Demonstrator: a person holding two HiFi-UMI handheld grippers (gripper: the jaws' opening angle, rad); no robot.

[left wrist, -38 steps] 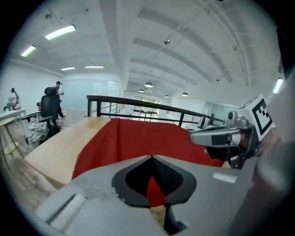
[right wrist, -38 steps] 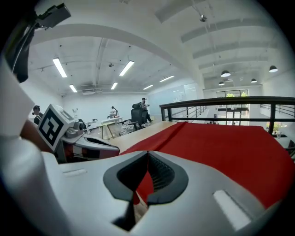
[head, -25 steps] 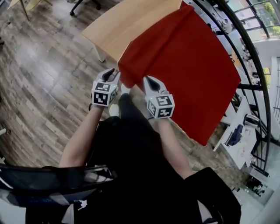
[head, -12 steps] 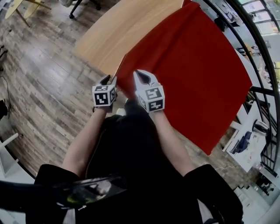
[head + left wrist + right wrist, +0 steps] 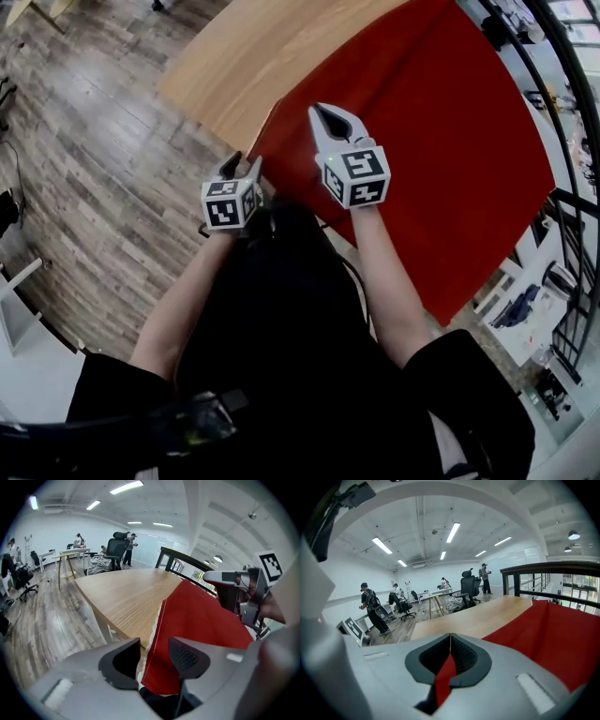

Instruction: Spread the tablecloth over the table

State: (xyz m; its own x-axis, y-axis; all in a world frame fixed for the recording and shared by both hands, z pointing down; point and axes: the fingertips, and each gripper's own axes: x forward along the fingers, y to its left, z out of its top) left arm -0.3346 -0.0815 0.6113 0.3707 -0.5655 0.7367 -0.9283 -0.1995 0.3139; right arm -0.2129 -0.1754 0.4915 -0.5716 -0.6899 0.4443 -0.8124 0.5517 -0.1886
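A red tablecloth (image 5: 441, 159) covers the right part of a light wooden table (image 5: 253, 56); the table's left part is bare. My right gripper (image 5: 325, 114) reaches over the cloth's near left edge and is shut on a fold of it, which shows as a red strip pinched between the pads (image 5: 450, 656). My left gripper (image 5: 242, 167) hangs at the table's near corner. Its jaws are opening. The cloth's white-trimmed edge (image 5: 151, 639) hangs loose between the pads, which do not press on it. In the left gripper view the right gripper (image 5: 208, 576) shows above the cloth (image 5: 197, 616).
A black railing (image 5: 562, 112) runs along the table's far right side. Grey wood floor (image 5: 94, 187) lies to the left. A white desk (image 5: 525, 319) stands at the lower right. Office chairs (image 5: 116, 550), desks and several people are far behind the table.
The right gripper has moved forward over the table, still shut on the cloth. The left gripper's jaws have come apart and let go of the cloth's edge.
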